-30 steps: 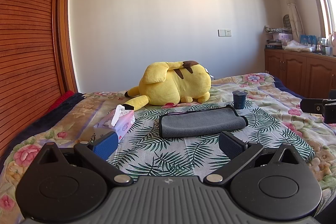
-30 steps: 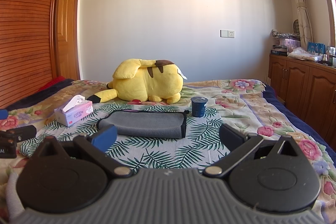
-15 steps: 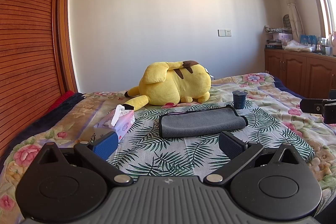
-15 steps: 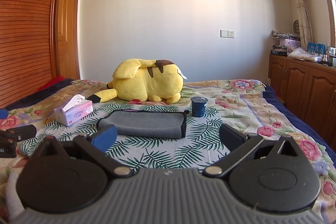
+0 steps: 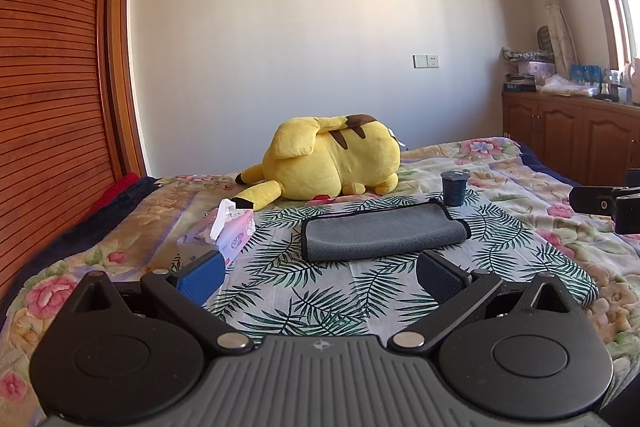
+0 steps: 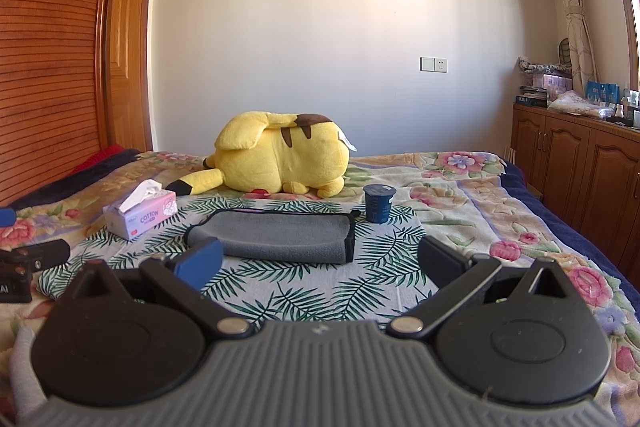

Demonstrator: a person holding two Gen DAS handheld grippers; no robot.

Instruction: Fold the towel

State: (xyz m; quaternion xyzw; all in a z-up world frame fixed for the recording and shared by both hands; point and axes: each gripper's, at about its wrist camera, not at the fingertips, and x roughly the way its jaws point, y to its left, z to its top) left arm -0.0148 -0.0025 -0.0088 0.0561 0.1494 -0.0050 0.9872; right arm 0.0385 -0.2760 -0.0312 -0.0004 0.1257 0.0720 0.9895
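A grey towel (image 5: pixel 382 233) with black edging lies folded into a long strip on a palm-leaf cloth (image 5: pixel 320 299) on the bed. It also shows in the right wrist view (image 6: pixel 276 237). My left gripper (image 5: pixel 318 273) is open and empty, held short of the towel's near edge. My right gripper (image 6: pixel 318 263) is open and empty, also short of the towel. The right gripper shows at the right edge of the left wrist view (image 5: pixel 608 203), and the left gripper at the left edge of the right wrist view (image 6: pixel 24 263).
A yellow plush toy (image 5: pixel 332 159) lies behind the towel. A pink tissue box (image 5: pixel 230 235) stands to the towel's left and a dark blue cup (image 5: pixel 453 188) at its far right corner. Wooden cabinets (image 6: pixel 580 179) line the right wall, a slatted wardrobe (image 5: pixel 48 107) the left.
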